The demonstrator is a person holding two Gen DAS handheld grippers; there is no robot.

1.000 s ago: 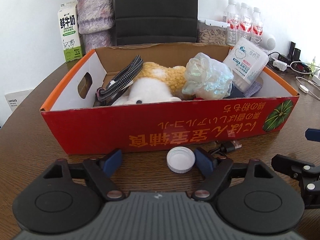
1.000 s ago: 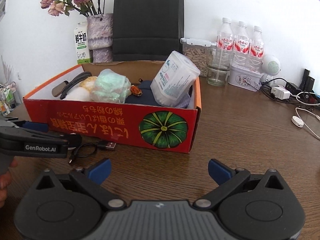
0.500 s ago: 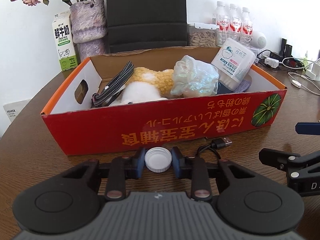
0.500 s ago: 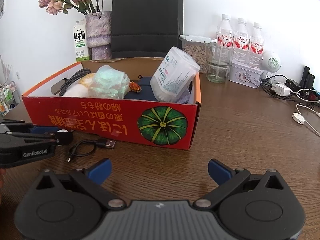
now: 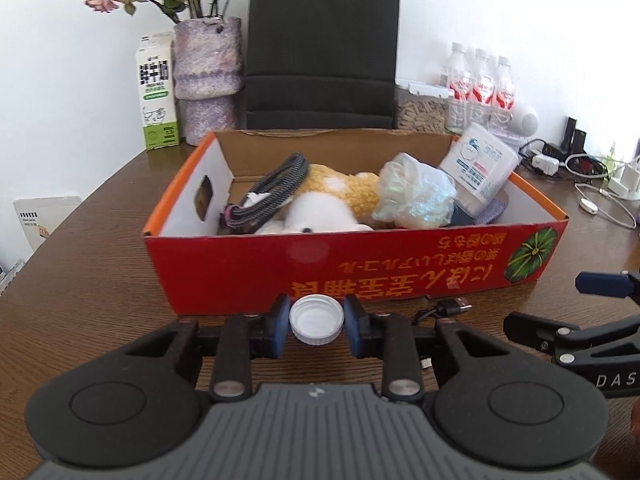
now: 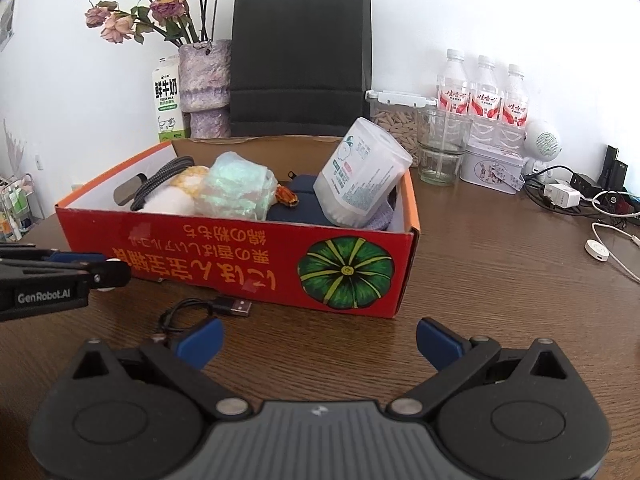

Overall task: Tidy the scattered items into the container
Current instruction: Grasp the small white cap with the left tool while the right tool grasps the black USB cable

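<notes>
A white bottle cap (image 5: 316, 319) sits pinched between the blue pads of my left gripper (image 5: 316, 326), which is shut on it just in front of the red cardboard box (image 5: 240, 276). The box holds a plush toy (image 5: 328, 204), a braided cable (image 5: 272, 192), a plastic bag bundle (image 5: 412, 196) and a cotton swab canister (image 5: 480, 164). A black USB cable (image 6: 208, 306) lies on the table by the box's front wall. My right gripper (image 6: 318, 340) stands open over the table near the box's pumpkin corner, with nothing between its fingers.
Behind the box stand a black paper bag (image 6: 300, 64), a vase of dried flowers (image 6: 204, 88) and a milk carton (image 6: 168, 108). Water bottles (image 6: 484, 100), a glass (image 6: 440, 148), a tin (image 6: 492, 166) and chargers with cables (image 6: 568, 196) crowd the right.
My left gripper closed on the white cap, then drew back and up a little with it, so the box looks farther off. The right gripper stayed open and nearly still.
</notes>
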